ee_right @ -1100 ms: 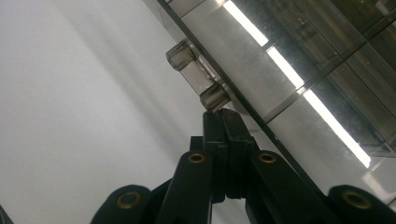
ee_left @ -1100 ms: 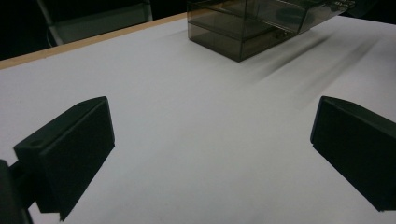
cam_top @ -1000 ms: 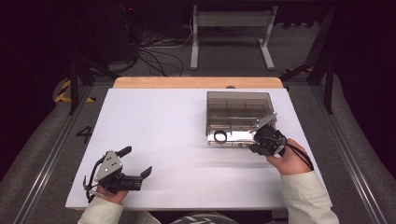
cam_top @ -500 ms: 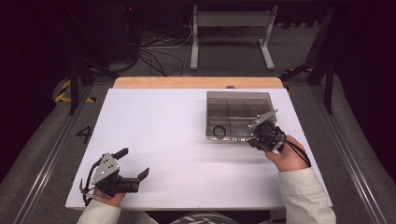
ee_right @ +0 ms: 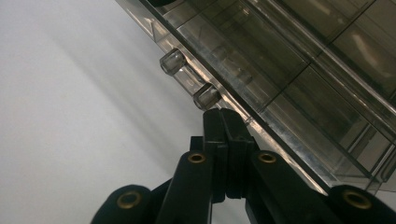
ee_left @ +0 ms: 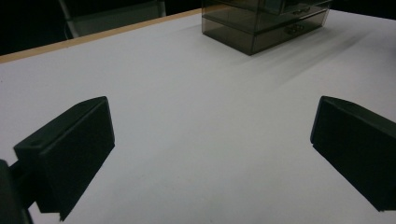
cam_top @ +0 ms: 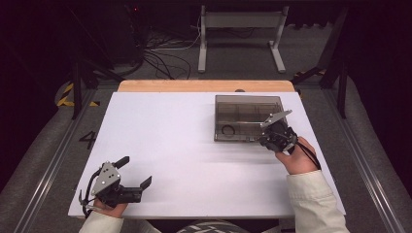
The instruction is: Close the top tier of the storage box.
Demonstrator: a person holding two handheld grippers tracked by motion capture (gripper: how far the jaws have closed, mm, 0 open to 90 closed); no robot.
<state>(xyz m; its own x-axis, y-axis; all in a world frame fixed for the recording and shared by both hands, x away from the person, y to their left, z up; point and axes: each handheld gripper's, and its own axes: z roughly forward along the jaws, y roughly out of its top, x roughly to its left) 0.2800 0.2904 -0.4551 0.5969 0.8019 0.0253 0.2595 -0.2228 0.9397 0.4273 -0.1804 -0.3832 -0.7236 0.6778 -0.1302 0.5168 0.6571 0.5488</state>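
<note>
At the right, the clenched right tongs (ee_right: pixel 227 122) touched the drawer box's (cam_top: pixel 248 116) near front (left tongs (cam_top: pixel 133 172) released, far off).

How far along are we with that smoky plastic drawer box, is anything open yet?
Nothing looks done yet: the drawer box appears closed. In hand: the right gripper, jaws pressed together, has its tips at the box's front edge beside the clear handle, not on it. The left gripper waits open near the table's front edge. Gripping the handle and pulling likely remain.
</note>
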